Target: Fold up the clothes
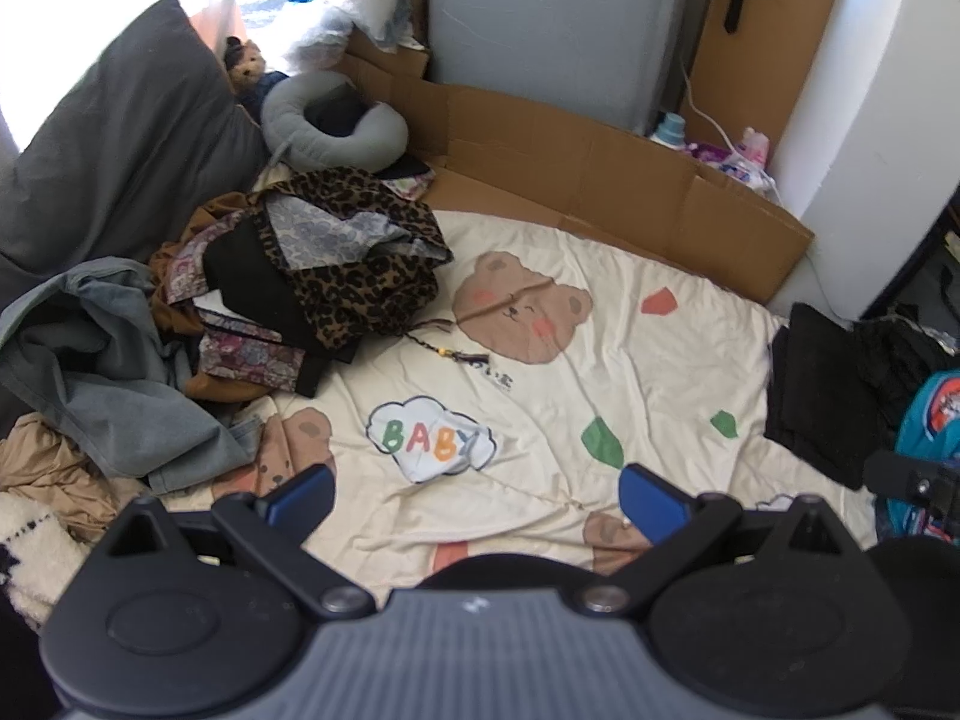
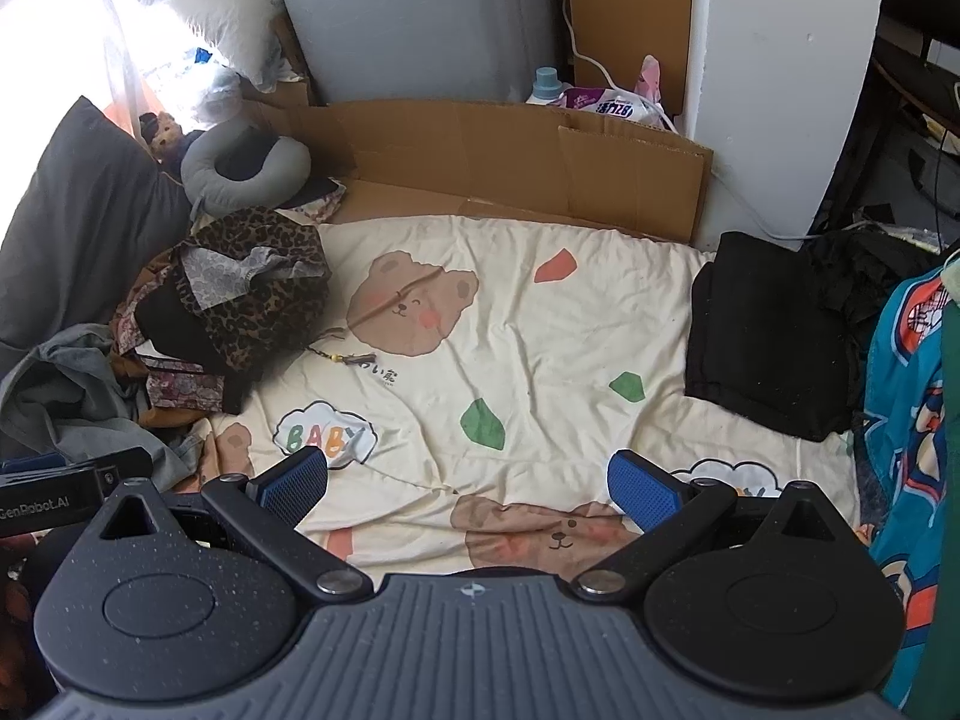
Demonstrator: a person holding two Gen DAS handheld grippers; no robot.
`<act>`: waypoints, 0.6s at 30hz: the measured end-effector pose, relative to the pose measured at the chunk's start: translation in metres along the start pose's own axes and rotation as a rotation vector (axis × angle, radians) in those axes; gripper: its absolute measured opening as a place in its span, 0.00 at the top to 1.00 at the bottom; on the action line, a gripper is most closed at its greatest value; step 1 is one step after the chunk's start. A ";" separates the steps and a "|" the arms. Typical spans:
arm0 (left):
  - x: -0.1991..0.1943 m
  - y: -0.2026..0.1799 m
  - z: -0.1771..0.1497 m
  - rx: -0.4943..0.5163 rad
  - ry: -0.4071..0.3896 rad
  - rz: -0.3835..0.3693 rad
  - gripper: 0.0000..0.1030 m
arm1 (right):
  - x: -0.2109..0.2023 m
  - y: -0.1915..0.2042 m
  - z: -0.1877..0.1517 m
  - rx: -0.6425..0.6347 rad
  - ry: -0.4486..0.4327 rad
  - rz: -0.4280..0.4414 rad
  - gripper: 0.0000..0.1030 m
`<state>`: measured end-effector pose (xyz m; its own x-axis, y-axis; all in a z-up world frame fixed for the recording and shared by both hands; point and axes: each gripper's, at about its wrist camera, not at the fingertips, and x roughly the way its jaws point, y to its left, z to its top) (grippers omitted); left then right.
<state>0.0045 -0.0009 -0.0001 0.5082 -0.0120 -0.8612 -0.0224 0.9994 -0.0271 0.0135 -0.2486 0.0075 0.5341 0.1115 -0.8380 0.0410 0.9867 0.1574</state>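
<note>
The left hand-held gripper hangs over the bed with its blue pads spread wide and nothing between them; the right hand-held gripper is likewise agape and empty. Both face the cream bear-print blanket, whose bare middle probably serves as the folding ground. In the left wrist view the unfolded clothes pile lies at about ten o'clock, leopard-print garment on top, a grey garment slumped nearer. A black folded stack sits at two o'clock in the right wrist view, seemingly finished pieces kept apart. Cardboard hems the far edge at twelve o'clock; a dark pillow crowds the left. Open room lies straight ahead.
</note>
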 end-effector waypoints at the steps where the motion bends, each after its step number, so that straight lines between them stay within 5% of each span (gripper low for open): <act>1: 0.000 0.000 0.000 0.005 0.005 -0.003 0.01 | 0.000 0.001 0.000 -0.008 0.003 0.000 0.00; 18: -0.018 0.007 0.010 0.024 -0.003 -0.040 0.01 | -0.020 0.004 0.008 0.001 -0.022 -0.001 0.00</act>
<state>0.0037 0.0065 0.0204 0.5105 -0.0520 -0.8583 0.0189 0.9986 -0.0492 0.0095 -0.2481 0.0284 0.5523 0.1076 -0.8267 0.0421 0.9868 0.1566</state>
